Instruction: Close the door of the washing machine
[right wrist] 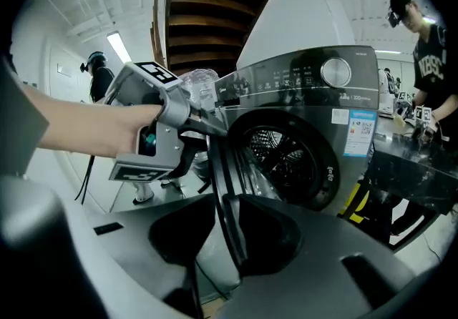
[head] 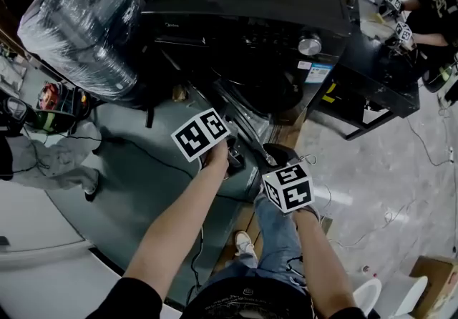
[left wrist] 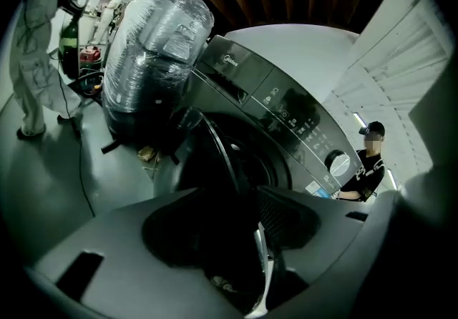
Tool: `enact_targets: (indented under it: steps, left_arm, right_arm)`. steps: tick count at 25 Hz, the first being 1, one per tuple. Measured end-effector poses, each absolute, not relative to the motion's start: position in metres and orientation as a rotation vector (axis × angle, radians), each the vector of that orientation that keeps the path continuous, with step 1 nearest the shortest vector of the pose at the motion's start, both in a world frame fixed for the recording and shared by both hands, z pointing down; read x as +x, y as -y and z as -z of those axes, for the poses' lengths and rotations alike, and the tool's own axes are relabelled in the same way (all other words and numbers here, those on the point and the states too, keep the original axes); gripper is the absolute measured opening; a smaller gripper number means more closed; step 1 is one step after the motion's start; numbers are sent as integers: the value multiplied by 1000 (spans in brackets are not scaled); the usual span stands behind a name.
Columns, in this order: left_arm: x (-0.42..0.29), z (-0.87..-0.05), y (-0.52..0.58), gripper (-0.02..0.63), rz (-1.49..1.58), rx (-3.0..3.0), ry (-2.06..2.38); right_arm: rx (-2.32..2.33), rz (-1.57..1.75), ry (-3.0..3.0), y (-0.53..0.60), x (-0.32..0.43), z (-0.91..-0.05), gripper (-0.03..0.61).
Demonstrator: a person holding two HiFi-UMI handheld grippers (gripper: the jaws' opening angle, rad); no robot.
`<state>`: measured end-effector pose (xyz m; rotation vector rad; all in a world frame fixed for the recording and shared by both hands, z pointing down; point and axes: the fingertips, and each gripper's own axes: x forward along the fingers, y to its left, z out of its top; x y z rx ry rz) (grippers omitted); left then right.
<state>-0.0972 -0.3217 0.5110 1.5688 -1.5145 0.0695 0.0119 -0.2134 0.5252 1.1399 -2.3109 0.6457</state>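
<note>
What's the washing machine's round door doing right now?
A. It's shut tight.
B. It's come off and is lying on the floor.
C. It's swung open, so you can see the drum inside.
C: in the right gripper view the door stands out edge-on from the washing machine, and the metal drum shows through the open hole.
</note>
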Motion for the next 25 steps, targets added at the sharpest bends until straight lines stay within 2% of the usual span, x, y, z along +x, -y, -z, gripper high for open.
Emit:
enact_targets:
  steps: [1, 10, 15, 25]
  left_arm:
    - [-95, -511, 324, 233, -64, 1566, 1514]
    - [-77, -513, 340, 247, -33, 1540, 1507]
    - [-69, -513, 349, 255, -9, 1540, 1496]
    - [-51, -511, 368, 258, 28, 1582, 1387]
  right_arm:
    - [1138, -646, 2303, 215, 13, -528, 112]
    - [1123, -597, 2242, 237, 24, -553, 112]
    - [1180, -545, 2202, 254, 37, -559, 77]
    - [1229, -501, 2168, 287, 62, -558, 78]
